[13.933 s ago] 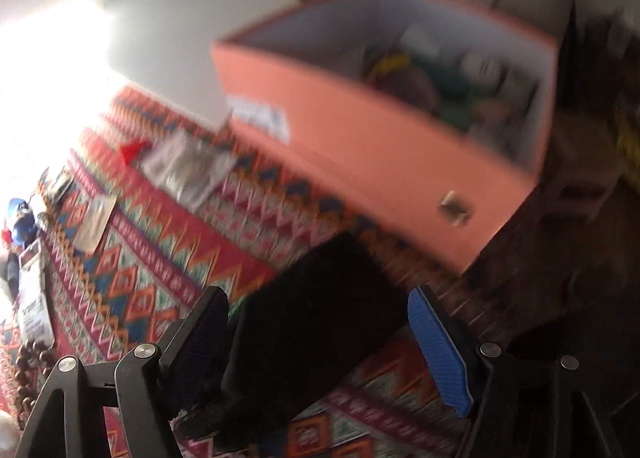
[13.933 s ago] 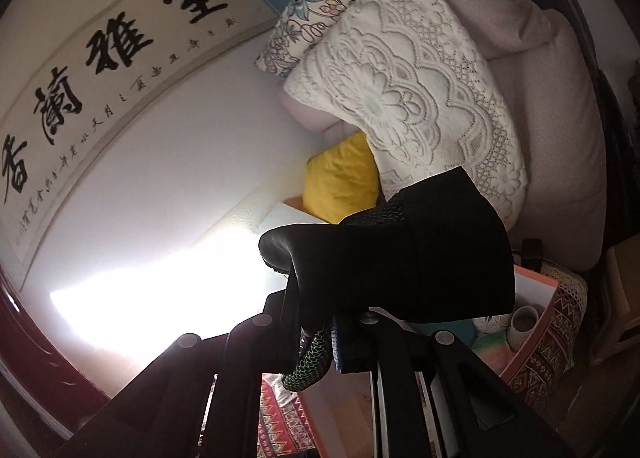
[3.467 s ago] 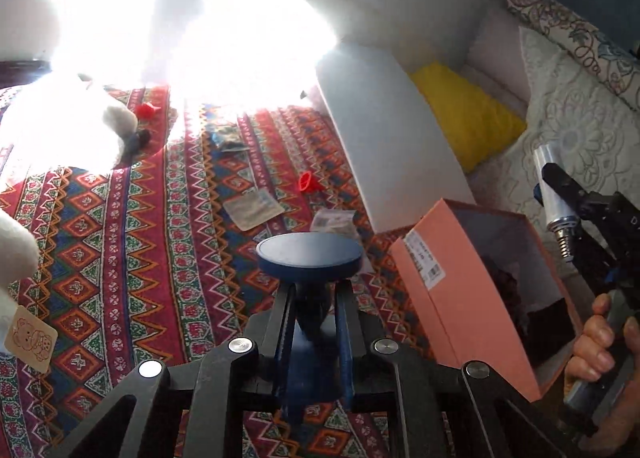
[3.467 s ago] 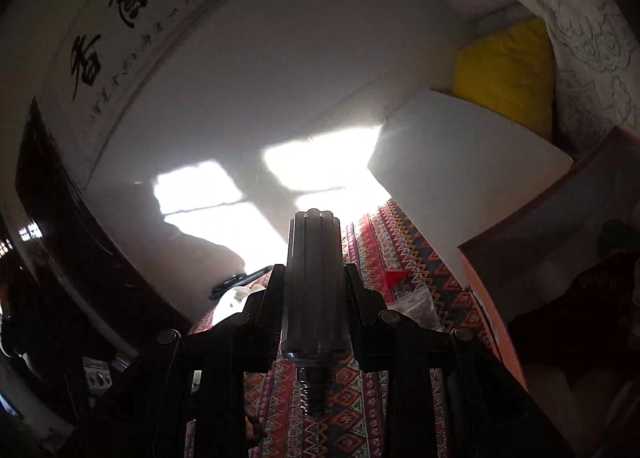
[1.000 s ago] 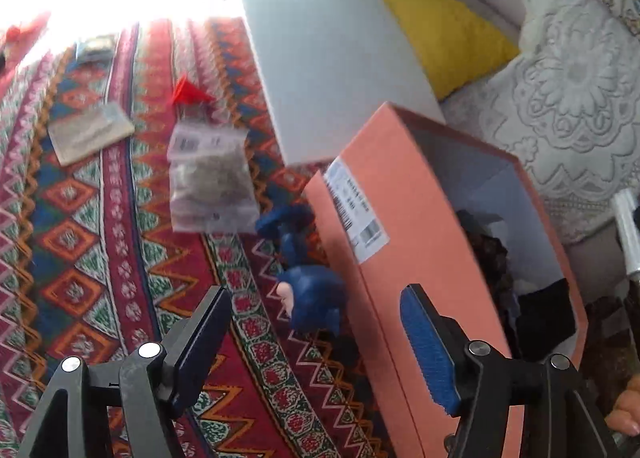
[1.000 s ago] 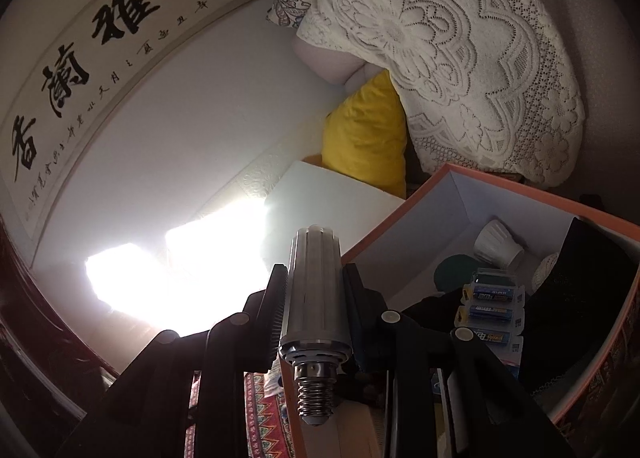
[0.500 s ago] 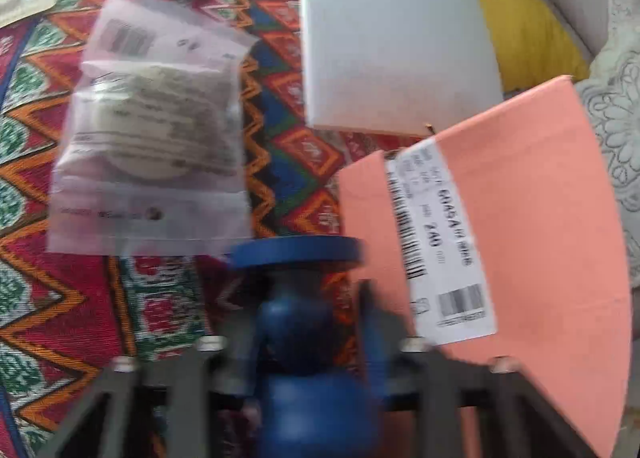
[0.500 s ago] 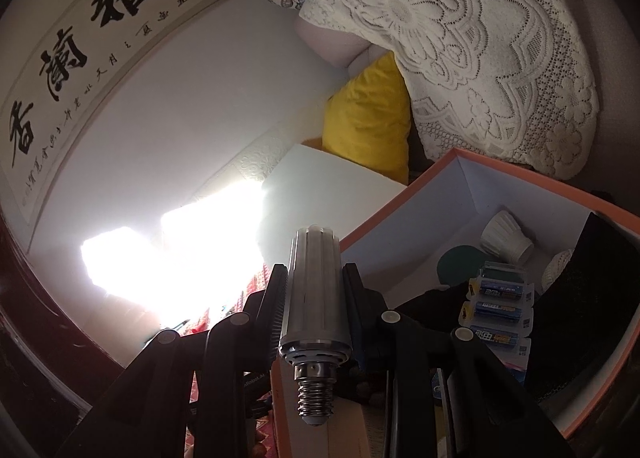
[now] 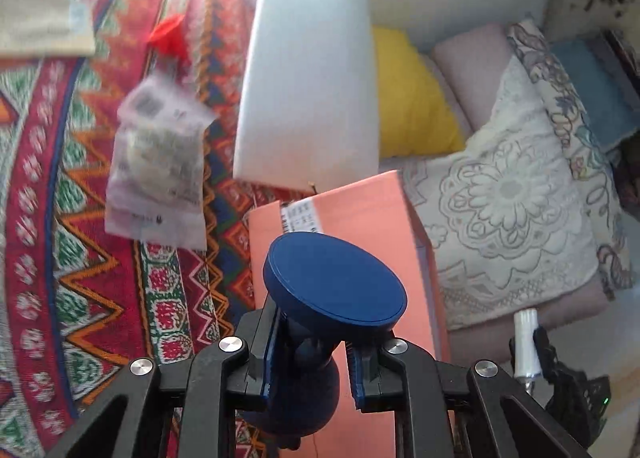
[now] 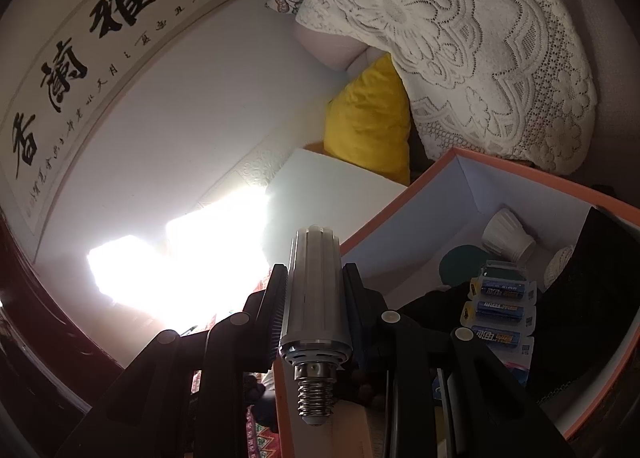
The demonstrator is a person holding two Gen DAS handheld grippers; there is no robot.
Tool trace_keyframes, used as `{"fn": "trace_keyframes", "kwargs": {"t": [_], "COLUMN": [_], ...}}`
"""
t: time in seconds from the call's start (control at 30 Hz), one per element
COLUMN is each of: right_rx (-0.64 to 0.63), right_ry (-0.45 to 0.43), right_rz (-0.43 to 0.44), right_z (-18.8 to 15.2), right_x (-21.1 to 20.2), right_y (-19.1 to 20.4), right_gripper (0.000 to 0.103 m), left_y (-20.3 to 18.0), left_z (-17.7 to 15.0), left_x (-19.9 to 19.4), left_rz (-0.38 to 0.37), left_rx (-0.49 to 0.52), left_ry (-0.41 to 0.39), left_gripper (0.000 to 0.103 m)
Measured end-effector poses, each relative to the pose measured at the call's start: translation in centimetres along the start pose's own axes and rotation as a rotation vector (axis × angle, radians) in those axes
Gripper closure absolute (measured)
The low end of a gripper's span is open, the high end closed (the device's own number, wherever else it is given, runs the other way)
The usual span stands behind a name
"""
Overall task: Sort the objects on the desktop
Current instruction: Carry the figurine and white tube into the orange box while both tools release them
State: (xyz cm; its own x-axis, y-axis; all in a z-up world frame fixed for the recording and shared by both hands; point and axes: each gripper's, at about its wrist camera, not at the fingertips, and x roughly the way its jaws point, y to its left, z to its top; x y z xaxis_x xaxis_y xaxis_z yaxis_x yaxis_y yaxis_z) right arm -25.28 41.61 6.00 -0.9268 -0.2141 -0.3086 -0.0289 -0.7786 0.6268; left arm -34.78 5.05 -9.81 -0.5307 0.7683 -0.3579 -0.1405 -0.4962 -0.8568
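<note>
My left gripper (image 9: 312,342) is shut on a blue figurine with a round flat base (image 9: 334,282), held up in front of the salmon storage box (image 9: 360,210). My right gripper (image 10: 314,298) is shut on a ribbed LED bulb (image 10: 314,290) with a screw base, held at the near rim of the box (image 10: 416,188). The box holds a pack of batteries (image 10: 498,312), a white bulb (image 10: 506,236), a teal disc (image 10: 460,260) and black cloth (image 10: 592,290). The bulb and right gripper also show in the left wrist view (image 9: 524,342).
A clear plastic bag (image 9: 158,170), a red piece (image 9: 170,36) and a flat packet (image 9: 44,24) lie on the patterned tablecloth (image 9: 60,258). A white lid (image 9: 308,74) lies behind the box. Yellow (image 9: 408,94) and lace (image 9: 512,218) cushions are to the right.
My left gripper shut on the blue figurine that lay by the box and lifted it off the cloth. The right gripper, with the bulb, stayed at the box rim.
</note>
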Motion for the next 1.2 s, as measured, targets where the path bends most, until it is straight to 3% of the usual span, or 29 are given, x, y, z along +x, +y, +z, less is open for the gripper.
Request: {"fn": "trace_keyframes", "kwargs": {"t": [0.33, 0.47, 0.5, 0.53, 0.57, 0.6, 0.63, 0.67, 0.7, 0.73, 0.77, 0.83, 1.0, 1.2], "right_rx": [-0.003, -0.009, -0.02, -0.034, -0.046, -0.051, -0.045, -0.033, -0.006, 0.027, 0.06, 0.108, 0.078, 0.045], "right_ry": [-0.024, -0.044, -0.053, -0.061, -0.065, -0.062, -0.043, -0.004, 0.019, 0.032, 0.044, 0.033, -0.051, -0.041], "right_rz": [-0.018, -0.049, -0.06, -0.073, -0.09, -0.124, -0.187, -0.275, -0.333, -0.369, -0.406, -0.399, -0.401, -0.352], "right_z": [0.0, 0.1, 0.1, 0.2, 0.3, 0.3, 0.3, 0.2, 0.0, -0.1, -0.3, 0.0, 0.3, -0.5], "right_x": [-0.8, -1.4, -1.6, -1.7, -1.8, -1.7, -1.4, -0.8, -0.6, -0.5, -0.4, -1.0, -2.7, -1.9], "right_y": [0.3, 0.5, 0.6, 0.8, 0.9, 0.9, 0.6, 0.1, -0.7, -1.5, -2.3, -3.1, -1.7, 1.1], "right_gripper": [0.073, 0.073, 0.073, 0.073, 0.073, 0.073, 0.064, 0.032, 0.017, 0.012, 0.012, 0.012, 0.012, 0.012], "left_y": [-10.4, -17.1, -18.6, -20.2, -21.1, -21.6, -21.8, -21.8, -21.6, -21.2, -20.7, -19.4, -16.3, -13.1], "left_z": [2.0, 2.9, 2.9, 2.8, 2.6, 2.3, 1.9, 1.5, 1.1, 0.8, 0.4, 0.1, -0.7, -1.8], "left_x": [-4.3, -1.3, -0.1, 1.3, 2.8, 4.3, 5.0, 5.2, 5.2, 4.9, 4.5, 3.5, 0.9, -4.4], "left_rz": [-0.166, -0.203, -0.18, -0.129, -0.042, 0.058, 0.11, 0.143, 0.146, 0.141, 0.152, 0.194, 0.262, 0.374], "left_rx": [0.205, 0.295, 0.314, 0.335, 0.351, 0.364, 0.372, 0.377, 0.384, 0.391, 0.401, 0.407, 0.374, 0.402], "left_ry": [-0.029, 0.015, 0.033, 0.066, 0.098, 0.128, 0.136, 0.137, 0.135, 0.126, 0.113, 0.086, 0.063, 0.007], "left_gripper": [0.083, 0.082, 0.077, 0.061, 0.021, 0.01, 0.009, 0.009, 0.009, 0.009, 0.009, 0.009, 0.009, 0.008]}}
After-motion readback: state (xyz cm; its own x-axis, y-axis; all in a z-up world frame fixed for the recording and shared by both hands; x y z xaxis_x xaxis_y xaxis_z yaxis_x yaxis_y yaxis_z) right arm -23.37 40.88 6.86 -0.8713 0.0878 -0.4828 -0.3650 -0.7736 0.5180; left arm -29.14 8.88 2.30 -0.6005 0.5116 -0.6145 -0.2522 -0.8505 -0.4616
